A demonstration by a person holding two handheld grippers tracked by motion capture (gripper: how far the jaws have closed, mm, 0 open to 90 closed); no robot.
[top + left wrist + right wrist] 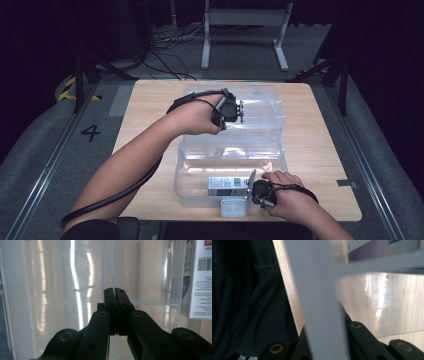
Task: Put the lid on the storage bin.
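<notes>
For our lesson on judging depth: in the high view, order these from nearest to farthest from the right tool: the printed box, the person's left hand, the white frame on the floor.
1. Printed box, just left of the right tool, inside the clear bin.
2. Left hand, mid-table over the bin's rear part.
3. White frame, on the floor beyond the table's far edge.

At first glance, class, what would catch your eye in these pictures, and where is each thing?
A big clear plastic organiser fills the middle of the wooden table. The left gripper is at its far section, jaws shut on a thin clear divider. The right gripper is at the near edge, beside a printed box.
</notes>
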